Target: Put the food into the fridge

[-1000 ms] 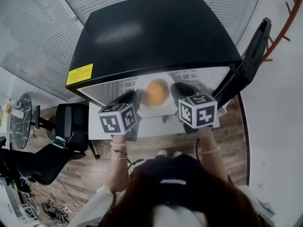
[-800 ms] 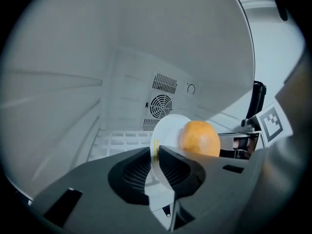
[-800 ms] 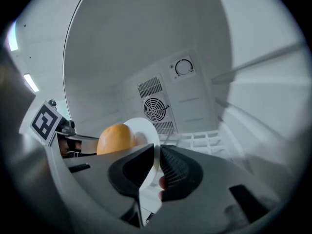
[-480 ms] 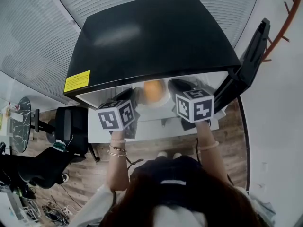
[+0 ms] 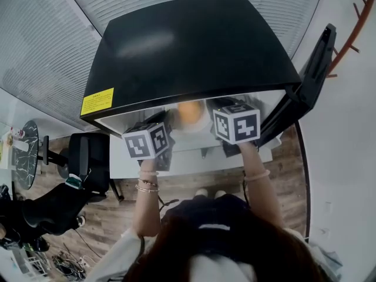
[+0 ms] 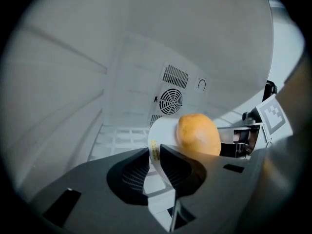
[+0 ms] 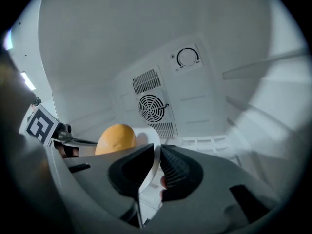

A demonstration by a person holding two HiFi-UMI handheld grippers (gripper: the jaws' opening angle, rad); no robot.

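A round orange-yellow food point(image 5: 189, 111) lies on a white plate point(image 5: 197, 133) that hangs between my two grippers at the mouth of the black fridge point(image 5: 194, 46). My left gripper point(image 5: 167, 124) has the plate's left rim point(image 6: 157, 133) between its pads; its jaws have just been opening a little, and the rim still fills the gap. In the left gripper view the food point(image 6: 197, 133) sits just past the jaws point(image 6: 155, 152). My right gripper point(image 5: 218, 115) is shut on the opposite rim point(image 7: 150, 139), with the food point(image 7: 116, 138) to its left.
The fridge door point(image 5: 305, 81) stands open at the right. Inside are white walls, a round fan grille point(image 7: 152, 106), a dial point(image 7: 187, 57) and a white wire shelf point(image 6: 117, 138) below the plate. An office chair point(image 5: 88, 157) stands on the wooden floor at the left.
Both grippers have carried the plate deeper into the fridge; in the head view the food and the plate's far half now sit under the fridge's top edge.
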